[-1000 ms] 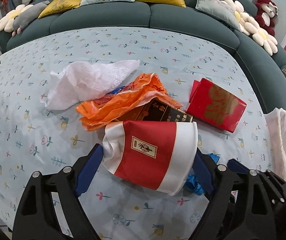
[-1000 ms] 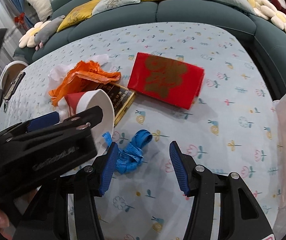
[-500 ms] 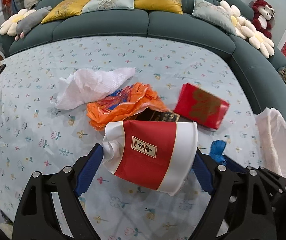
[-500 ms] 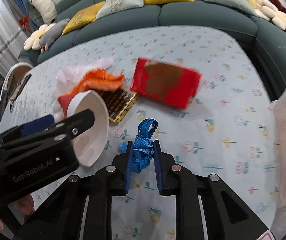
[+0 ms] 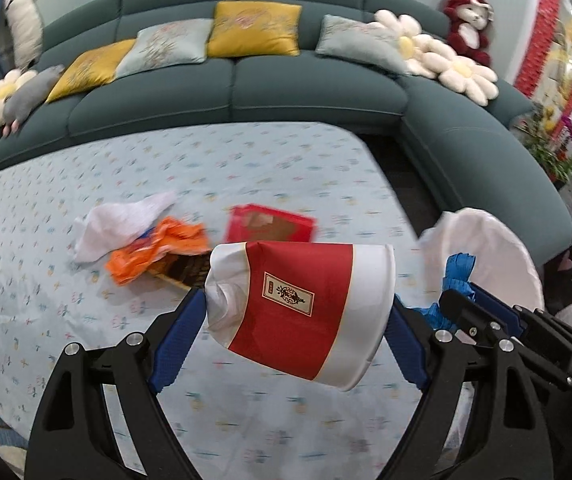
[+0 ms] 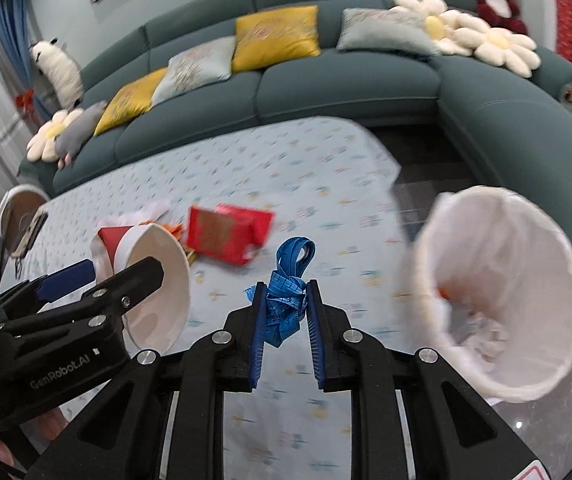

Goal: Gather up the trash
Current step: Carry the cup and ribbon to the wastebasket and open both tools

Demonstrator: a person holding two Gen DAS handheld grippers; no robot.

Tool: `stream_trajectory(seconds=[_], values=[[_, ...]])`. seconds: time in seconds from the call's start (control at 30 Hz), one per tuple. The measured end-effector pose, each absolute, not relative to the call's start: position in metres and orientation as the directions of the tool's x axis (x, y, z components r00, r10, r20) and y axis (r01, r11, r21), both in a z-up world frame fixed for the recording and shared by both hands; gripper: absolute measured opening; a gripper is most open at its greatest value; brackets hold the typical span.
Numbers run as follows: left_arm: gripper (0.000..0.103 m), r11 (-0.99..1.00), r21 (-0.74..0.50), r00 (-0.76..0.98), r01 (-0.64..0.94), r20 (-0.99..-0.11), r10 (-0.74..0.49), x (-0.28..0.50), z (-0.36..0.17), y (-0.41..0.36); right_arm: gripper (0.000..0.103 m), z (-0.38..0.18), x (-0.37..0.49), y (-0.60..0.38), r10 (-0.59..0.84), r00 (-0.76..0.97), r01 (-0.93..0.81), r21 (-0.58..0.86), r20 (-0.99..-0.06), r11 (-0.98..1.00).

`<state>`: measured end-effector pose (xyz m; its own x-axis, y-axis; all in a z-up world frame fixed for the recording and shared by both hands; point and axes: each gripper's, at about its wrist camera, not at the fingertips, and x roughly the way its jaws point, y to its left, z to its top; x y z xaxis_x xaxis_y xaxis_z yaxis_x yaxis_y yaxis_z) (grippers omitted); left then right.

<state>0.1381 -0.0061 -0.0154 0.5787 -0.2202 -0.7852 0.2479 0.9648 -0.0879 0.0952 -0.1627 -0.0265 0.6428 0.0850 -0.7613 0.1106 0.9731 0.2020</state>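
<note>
My left gripper is shut on a crumpled red-and-white paper cup, held on its side above the table; the cup also shows at the left of the right wrist view. My right gripper is shut on a bunched blue measuring tape, lifted off the table, and the tape peeks out at the right of the left wrist view. A white-lined trash bin stands to the right, off the table's end, with some trash inside.
On the flowered tablecloth lie a white tissue, an orange plastic bag, a dark box and a red envelope pack. A teal sofa with cushions curves behind and to the right.
Both grippers rose away from the table and swung right toward the bin. The right gripper closed on the blue tape and lifted it. The left kept hold of the cup.
</note>
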Motion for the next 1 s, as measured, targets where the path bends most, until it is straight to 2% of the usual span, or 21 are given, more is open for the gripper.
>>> stream_trajectory(seconds=[0.43, 1.0], values=[[0.081, 0.92, -0.054, 0.582, 0.388, -0.76, -0.29, 0.107, 0.01, -0.095, 0.018, -0.005, 0.04, -0.261, -0.029, 0.693, 0.257, 0.209, -0.72, 0.944], [0.081, 0.843, -0.01, 0.524, 0.538, -0.78, -0.343, 0.088, 0.004, -0.187, 0.018, -0.014, 0.009, -0.335, -0.105, 0.69, 0.372, 0.226, -0.716, 0.9]])
